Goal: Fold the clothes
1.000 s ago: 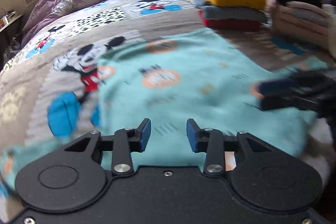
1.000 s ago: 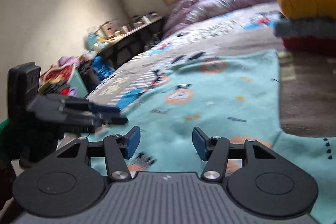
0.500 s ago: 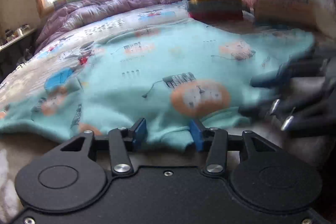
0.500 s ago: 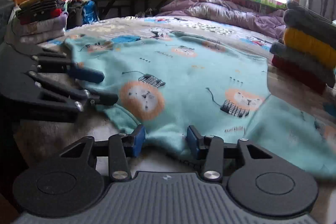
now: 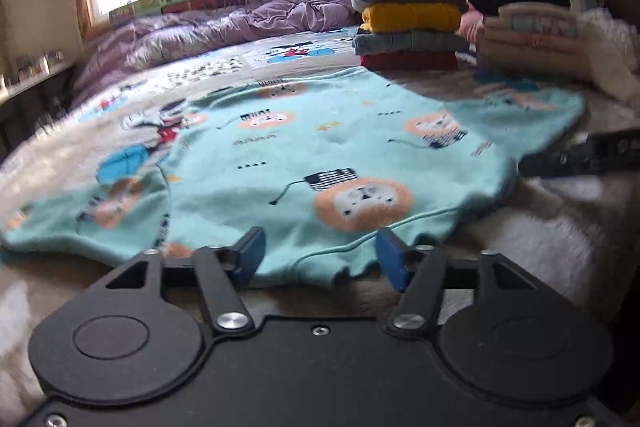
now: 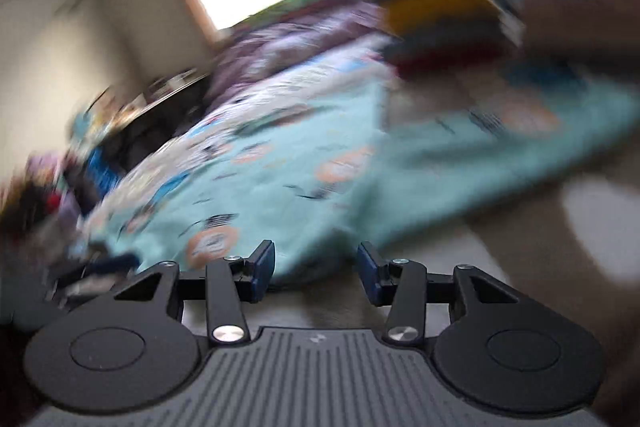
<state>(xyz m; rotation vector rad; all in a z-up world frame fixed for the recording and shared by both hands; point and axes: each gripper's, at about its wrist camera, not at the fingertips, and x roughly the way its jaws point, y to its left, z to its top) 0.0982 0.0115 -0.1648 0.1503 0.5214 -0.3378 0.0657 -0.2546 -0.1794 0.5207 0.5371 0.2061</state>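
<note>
A turquoise garment [image 5: 320, 163] printed with orange lion faces is lying spread flat on the bed [image 5: 560, 227], its near hem running just in front of both tools. The left gripper [image 5: 320, 253] is hovering low at that hem with its blue-padded fingers [image 5: 250, 253] spreading apart; the hem edge is lying between them, and neither pad is pressing on the cloth. The right gripper [image 6: 316, 269] is showing in its own heavily blurred view, tilted, with its fingers [image 6: 264, 267] also parting slightly; a corner of the garment [image 6: 320, 195] is sitting just ahead of the gap, not pinched. In the left view the right tool is appearing as a dark blurred bar at the garment's right edge. Behind the garment, a stack of folded clothes [image 5: 408, 23] is resting on the bed beside a purple quilt [image 5: 224, 23].
</note>
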